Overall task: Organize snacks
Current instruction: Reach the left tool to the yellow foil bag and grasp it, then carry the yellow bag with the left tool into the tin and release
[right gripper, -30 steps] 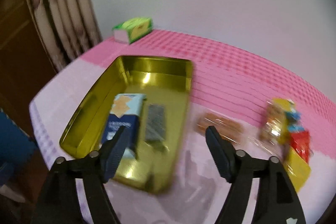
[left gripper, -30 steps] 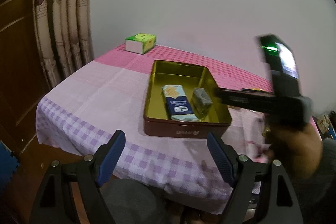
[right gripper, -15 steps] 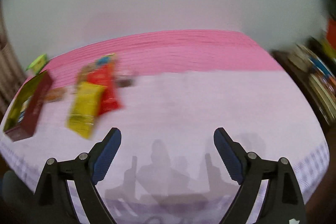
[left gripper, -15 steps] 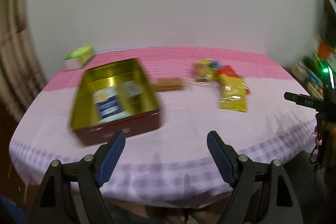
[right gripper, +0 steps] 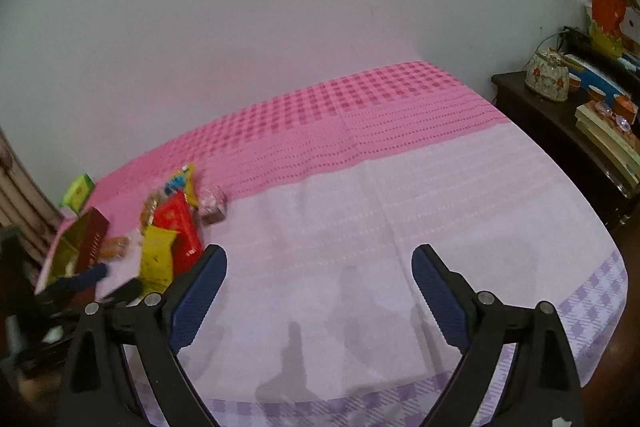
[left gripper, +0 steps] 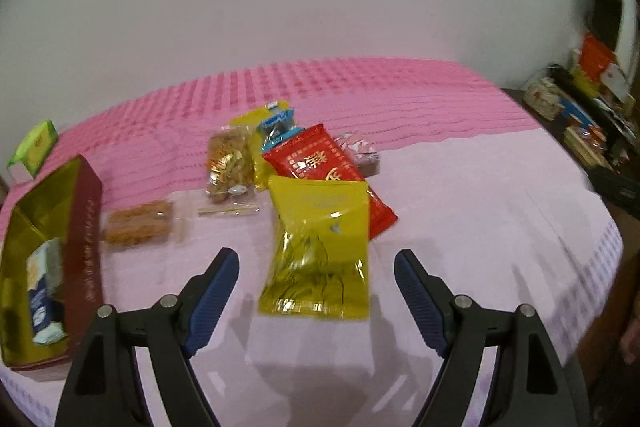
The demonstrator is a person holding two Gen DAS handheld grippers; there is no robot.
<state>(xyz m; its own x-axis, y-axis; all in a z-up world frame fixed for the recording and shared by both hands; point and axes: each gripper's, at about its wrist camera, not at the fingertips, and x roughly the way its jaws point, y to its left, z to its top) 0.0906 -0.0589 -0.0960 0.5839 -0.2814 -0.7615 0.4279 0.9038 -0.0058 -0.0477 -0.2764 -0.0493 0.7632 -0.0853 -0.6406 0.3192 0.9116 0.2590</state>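
Swung right from tin toward snack pile. Left claw released, aimed at yellow bag lying flat on bench, overlapping red bag. Right claw released, over bare cloth. Likely light, crinkly, slippery: pinch at bottom seam.

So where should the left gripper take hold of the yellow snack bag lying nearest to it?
Probably the near sealed edge of the yellow snack bag, coming in low from the front. The bag lies flat, its far end overlaps the red packet, and the open left gripper already straddles the free near end.
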